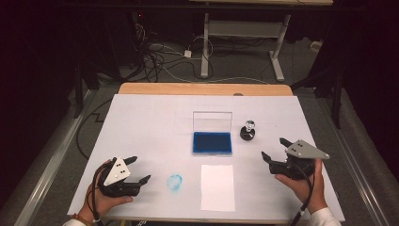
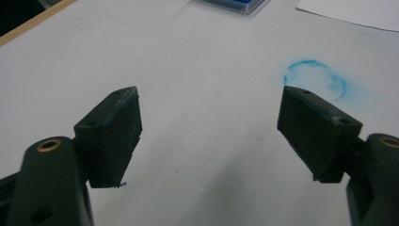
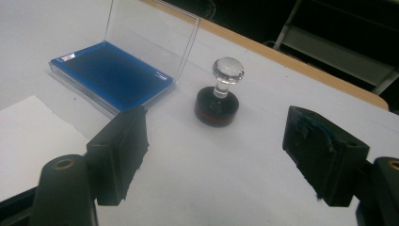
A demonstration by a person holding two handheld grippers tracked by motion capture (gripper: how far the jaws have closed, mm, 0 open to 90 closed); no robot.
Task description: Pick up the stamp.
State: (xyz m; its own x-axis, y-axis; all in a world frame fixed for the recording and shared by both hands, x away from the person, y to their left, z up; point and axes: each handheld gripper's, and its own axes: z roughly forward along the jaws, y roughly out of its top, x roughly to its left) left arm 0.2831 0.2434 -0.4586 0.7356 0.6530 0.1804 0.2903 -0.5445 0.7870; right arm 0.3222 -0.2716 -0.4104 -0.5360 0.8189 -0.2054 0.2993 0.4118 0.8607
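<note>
While the left gripper [image 1: 139, 169] rests low at the near left of the white surface [image 1: 141, 122], its jaws stand wide apart with nothing between them — a smudged blue ring [image 1: 175, 182] lies just to its right. Next comes a blank sheet of paper [image 1: 218, 187], and beyond it the open blue ink pad [image 1: 212, 142] with its clear lid upright. The stamp [image 1: 248, 130] stands just right of the pad. Nearer and to its right, the right gripper [image 1: 274, 149] points at the stamp — jaws wide, holding nothing.
</note>
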